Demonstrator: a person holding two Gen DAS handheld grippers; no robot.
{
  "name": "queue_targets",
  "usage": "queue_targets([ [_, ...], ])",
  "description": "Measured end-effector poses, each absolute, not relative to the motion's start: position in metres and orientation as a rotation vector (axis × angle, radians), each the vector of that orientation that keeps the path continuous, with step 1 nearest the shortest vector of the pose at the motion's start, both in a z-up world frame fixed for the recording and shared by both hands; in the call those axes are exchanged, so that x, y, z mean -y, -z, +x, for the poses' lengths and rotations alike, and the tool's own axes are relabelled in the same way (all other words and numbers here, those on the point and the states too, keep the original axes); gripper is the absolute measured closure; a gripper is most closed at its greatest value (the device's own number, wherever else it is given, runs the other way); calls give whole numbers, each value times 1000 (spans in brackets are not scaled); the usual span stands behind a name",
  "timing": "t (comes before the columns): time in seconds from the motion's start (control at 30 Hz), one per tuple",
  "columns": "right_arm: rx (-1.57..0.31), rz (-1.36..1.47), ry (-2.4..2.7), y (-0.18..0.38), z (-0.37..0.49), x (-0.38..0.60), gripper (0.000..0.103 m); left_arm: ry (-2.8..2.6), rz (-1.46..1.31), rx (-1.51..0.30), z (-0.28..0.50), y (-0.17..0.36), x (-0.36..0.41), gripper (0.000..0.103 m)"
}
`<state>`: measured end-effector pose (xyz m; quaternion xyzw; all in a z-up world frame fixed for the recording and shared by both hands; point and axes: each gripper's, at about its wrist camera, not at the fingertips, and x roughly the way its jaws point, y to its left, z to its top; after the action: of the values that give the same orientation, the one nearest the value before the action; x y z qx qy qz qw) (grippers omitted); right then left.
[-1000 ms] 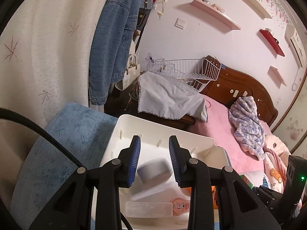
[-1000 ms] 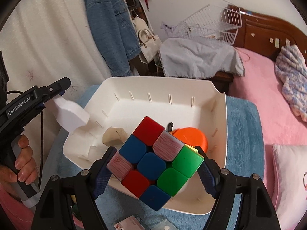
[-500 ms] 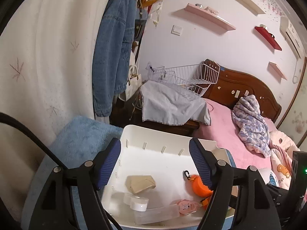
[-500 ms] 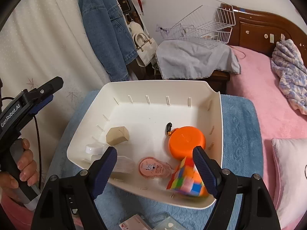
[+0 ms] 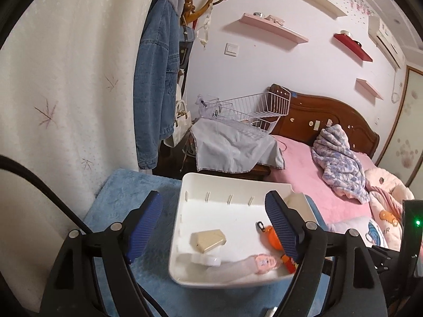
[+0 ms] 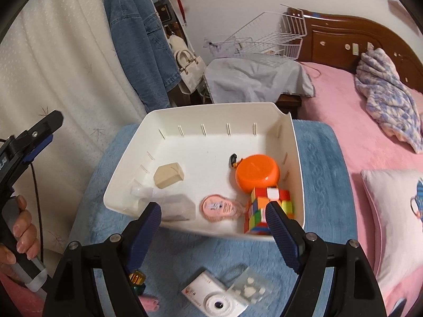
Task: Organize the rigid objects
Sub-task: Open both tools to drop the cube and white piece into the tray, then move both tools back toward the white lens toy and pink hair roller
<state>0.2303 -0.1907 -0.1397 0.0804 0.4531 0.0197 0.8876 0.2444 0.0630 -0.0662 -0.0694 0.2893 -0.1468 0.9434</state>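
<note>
A white bin [image 6: 211, 107] sits on a blue towel. Inside it lie a multicoloured puzzle cube [image 6: 260, 206] in the near right corner, an orange round case [image 6: 257, 173], a pink oval item [image 6: 220, 207], a beige block [image 6: 169, 175] and a translucent box [image 6: 174, 206]. My right gripper [image 6: 213, 208] hovers open above the bin's near rim with nothing between its pads. My left gripper [image 5: 213, 203] is over the same bin [image 5: 182, 211], its jaws opening and empty. Below it lie the beige block [image 5: 208, 240] and a small white piece [image 5: 206, 260].
Near me on the blue towel [image 6: 317, 158] lie a white camera [image 6: 211, 298] and a clear blister pack [image 6: 248, 288]. A hand [image 6: 21, 232] grips the left gripper's handle at the left. A pink bed with a pillow [image 6: 391, 224] lies to the right. A wire basket [image 6: 269, 39] stands behind.
The left gripper opened and let go of the small white piece, which now lies in the bin. The right gripper dropped the cube into the bin. Both pulled back and upward.
</note>
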Motion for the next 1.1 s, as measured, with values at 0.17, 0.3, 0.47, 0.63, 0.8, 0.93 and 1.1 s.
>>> queue_targets([
  [0.17,-945,197,0,141,211,181,21,335,-101,-593,227,62,-74,20],
  [0.3,-948,218,34,142,196,173,21,362,-59,-595,214,61,-79,20],
  [0.47,-954,250,75,146,181,166,20,419,-13,-608,195,62,-81,20],
  [0.63,-968,295,130,156,164,166,20,478,48,-629,176,67,-81,20],
  [0.8,-981,329,175,171,150,166,20,549,117,-654,161,75,-76,20],
  [0.93,-1005,359,198,184,140,168,20,602,176,-680,147,83,-70,20],
  [1.1,-1030,433,221,201,130,174,20,672,249,-742,129,99,-61,20],
])
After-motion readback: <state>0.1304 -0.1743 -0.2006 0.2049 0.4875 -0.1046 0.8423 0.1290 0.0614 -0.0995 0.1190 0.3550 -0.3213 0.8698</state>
